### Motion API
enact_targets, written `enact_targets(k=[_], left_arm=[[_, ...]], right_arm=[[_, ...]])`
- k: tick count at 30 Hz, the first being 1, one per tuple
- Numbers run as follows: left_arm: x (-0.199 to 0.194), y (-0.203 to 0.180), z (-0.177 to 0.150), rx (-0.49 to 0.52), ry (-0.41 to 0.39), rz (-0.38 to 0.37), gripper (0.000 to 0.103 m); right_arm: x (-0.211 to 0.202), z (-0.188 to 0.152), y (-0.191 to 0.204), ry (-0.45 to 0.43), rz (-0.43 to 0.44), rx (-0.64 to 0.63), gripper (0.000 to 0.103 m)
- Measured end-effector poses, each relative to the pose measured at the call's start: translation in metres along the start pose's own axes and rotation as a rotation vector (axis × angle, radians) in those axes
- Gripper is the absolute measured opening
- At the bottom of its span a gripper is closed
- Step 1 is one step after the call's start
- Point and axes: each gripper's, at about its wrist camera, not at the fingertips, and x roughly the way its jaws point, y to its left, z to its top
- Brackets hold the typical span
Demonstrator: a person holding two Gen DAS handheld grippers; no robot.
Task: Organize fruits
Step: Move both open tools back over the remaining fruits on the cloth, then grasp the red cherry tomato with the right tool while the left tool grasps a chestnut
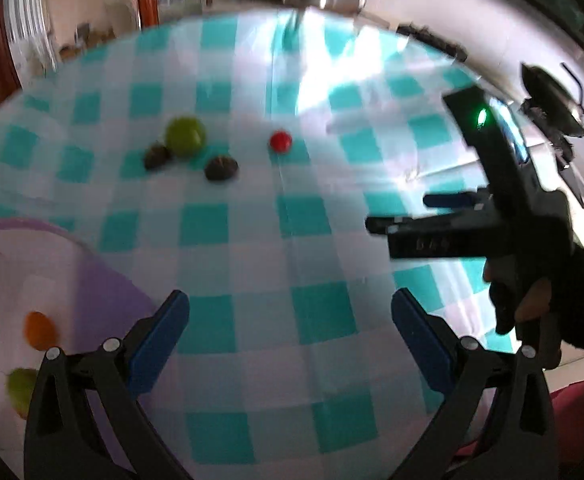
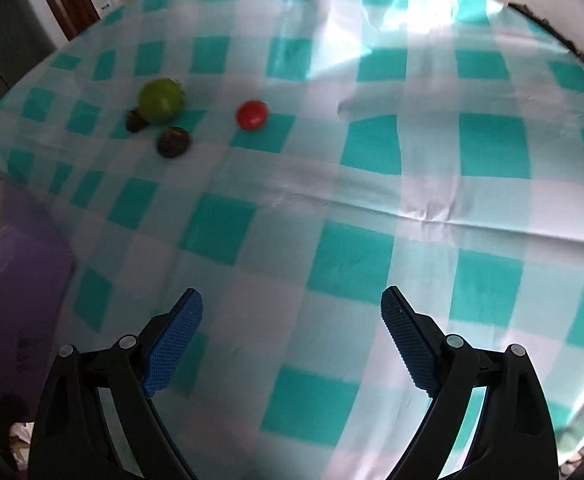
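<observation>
The tablecloth point(image 2: 356, 216) looks like thin woven cloth with a slight sheen, creased along fold lines. The right gripper point(image 2: 292, 340) has matt black plastic arms, silvery metal rivets and blue pads point(image 2: 174, 346) with a rough, gridded rubbery face. The red tomato point(image 2: 252, 114) and the green fruit point(image 2: 160, 100) have smooth, faintly glossy skins. The two dark brown fruits point(image 2: 173, 142) look dull and rough. The purple bin point(image 1: 104, 292) seems smooth matt plastic.

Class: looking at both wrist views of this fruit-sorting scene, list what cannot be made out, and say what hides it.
- Purple container, left wrist view: cut by the edge; its fruits blurred.
- Two dark fruits, both views: too blurred to identify.
- Right gripper, left wrist view: motion-blurred.
- Far background, left wrist view: smeared.
</observation>
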Motion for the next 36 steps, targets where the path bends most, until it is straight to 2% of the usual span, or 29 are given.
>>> enact_targets(k=[6,11,15,19,23,25,27,31,36], left_arm=[[0.060,0.014,0.000,-0.140,0.134,0.035,0.101],[0.085,0.024,0.000,-0.208,0.166,0.105,0.101],[0.095,0.029,0.002,-0.234,0.169,0.141,0.101],[0.101,0.032,0.007,-0.231,0.150,0.169,0.101],[0.114,0.044,0.019,-0.243,0.142,0.197,0.101],[0.121,0.053,0.028,-0.255,0.125,0.202,0.101],[0.129,0.058,0.040,-0.253,0.106,0.212,0.101],[0.142,0.072,0.064,-0.270,0.043,0.206,0.101],[0.159,0.081,0.089,-0.276,-0.022,0.200,0.100]], right_arm=[[0.040,0.042,0.002,-0.020,0.059,-0.069,0.085],[0.066,0.078,0.011,-0.093,0.096,-0.126,0.082],[0.086,0.104,0.016,-0.134,0.104,-0.148,0.073],[0.096,0.122,0.022,-0.171,0.114,-0.178,0.070],[0.100,0.125,0.028,-0.211,0.085,-0.259,0.051],[0.097,0.123,0.025,-0.224,0.103,-0.274,0.045],[0.093,0.116,0.021,-0.240,0.090,-0.296,0.031],[0.086,0.106,-0.002,-0.250,0.061,-0.228,0.031],[0.086,0.105,-0.013,-0.249,0.069,-0.182,0.032]])
